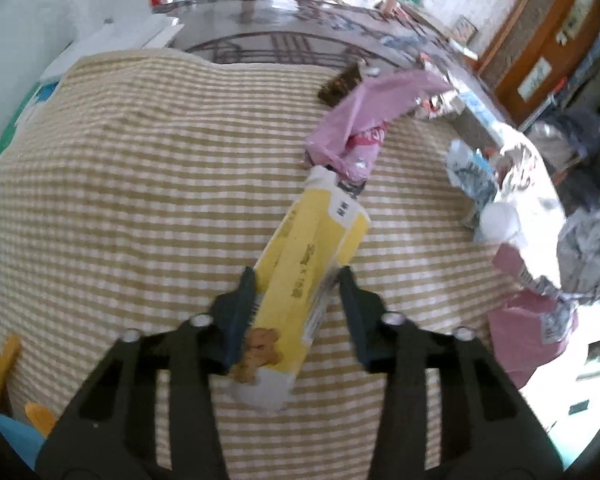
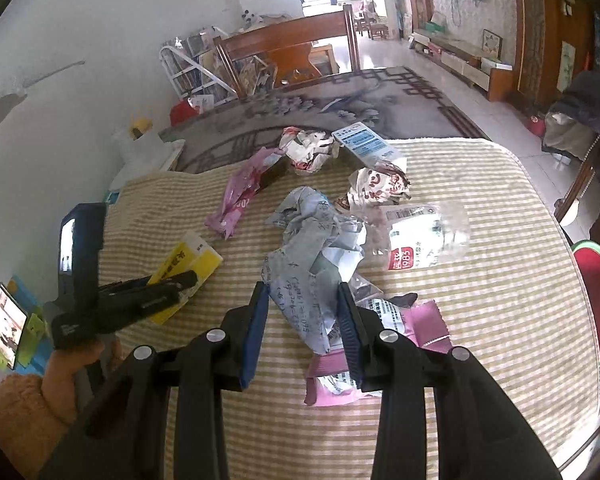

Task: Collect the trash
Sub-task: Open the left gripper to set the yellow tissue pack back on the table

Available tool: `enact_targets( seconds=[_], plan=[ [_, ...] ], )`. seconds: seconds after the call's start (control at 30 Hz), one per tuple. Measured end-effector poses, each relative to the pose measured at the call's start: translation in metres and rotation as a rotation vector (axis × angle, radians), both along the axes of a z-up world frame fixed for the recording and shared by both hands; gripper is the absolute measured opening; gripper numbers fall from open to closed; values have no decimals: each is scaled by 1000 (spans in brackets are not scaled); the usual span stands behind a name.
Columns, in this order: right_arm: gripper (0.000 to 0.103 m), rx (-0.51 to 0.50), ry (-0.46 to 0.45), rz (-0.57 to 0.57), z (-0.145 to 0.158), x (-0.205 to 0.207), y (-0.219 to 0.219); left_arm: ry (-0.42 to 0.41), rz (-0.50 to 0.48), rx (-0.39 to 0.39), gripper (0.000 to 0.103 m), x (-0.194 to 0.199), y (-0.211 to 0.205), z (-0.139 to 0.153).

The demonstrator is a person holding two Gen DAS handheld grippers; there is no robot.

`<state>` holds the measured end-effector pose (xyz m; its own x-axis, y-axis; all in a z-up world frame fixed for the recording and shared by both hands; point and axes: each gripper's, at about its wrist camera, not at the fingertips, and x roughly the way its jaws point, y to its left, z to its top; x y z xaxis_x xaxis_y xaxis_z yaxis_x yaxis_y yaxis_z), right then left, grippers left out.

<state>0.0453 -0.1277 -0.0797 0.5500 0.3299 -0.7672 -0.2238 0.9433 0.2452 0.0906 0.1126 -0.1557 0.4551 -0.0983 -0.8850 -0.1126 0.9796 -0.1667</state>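
My left gripper (image 1: 298,278) is open, its fingers on both sides of a yellow snack box (image 1: 300,276) that lies on the checked tablecloth (image 1: 140,200). The left gripper (image 2: 180,280) and the yellow box (image 2: 188,268) also show in the right wrist view. My right gripper (image 2: 302,292) is open around a crumpled grey sheet of written paper (image 2: 312,264). Pink wrappers (image 2: 340,372) lie under and beside it. A pink bag (image 1: 364,116) lies beyond the yellow box.
More trash lies across the table: a clear plastic wrapper (image 2: 424,236), crumpled red-and-white wrappers (image 2: 380,188), a blue-white packet (image 2: 364,142) and a pink bag (image 2: 240,192). A wooden chair (image 2: 284,52) stands behind the table. A red bin (image 2: 594,300) stands at the right edge.
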Motion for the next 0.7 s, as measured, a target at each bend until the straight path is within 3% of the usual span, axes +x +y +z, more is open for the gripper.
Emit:
enact_targets(
  seconds=[0.07,0.23,0.53,0.6,0.67,0.7],
  plan=[
    [34,-1,-14,-3,2,-2,-2,-8,12,-18,18,-6,0,6],
    [34,8,-14,-9,2,0,-4,-58,15,-79,18,-26,-12,27],
    [34,-5,2,-6,-3,-1,-6,-34,-24,-63,18,-26,-30,26],
    [34,-11,-3,-12,-1,0,-8,-34,-24,-59,26,-26,-30,26],
    [34,-17,-11,-21,1,0,-11,-49,-20,-50,49,-27,-30,28],
    [34,-17,-17,-29,2,-1,-13,-57,-17,-50,51,-28,-30,30]
  ],
)
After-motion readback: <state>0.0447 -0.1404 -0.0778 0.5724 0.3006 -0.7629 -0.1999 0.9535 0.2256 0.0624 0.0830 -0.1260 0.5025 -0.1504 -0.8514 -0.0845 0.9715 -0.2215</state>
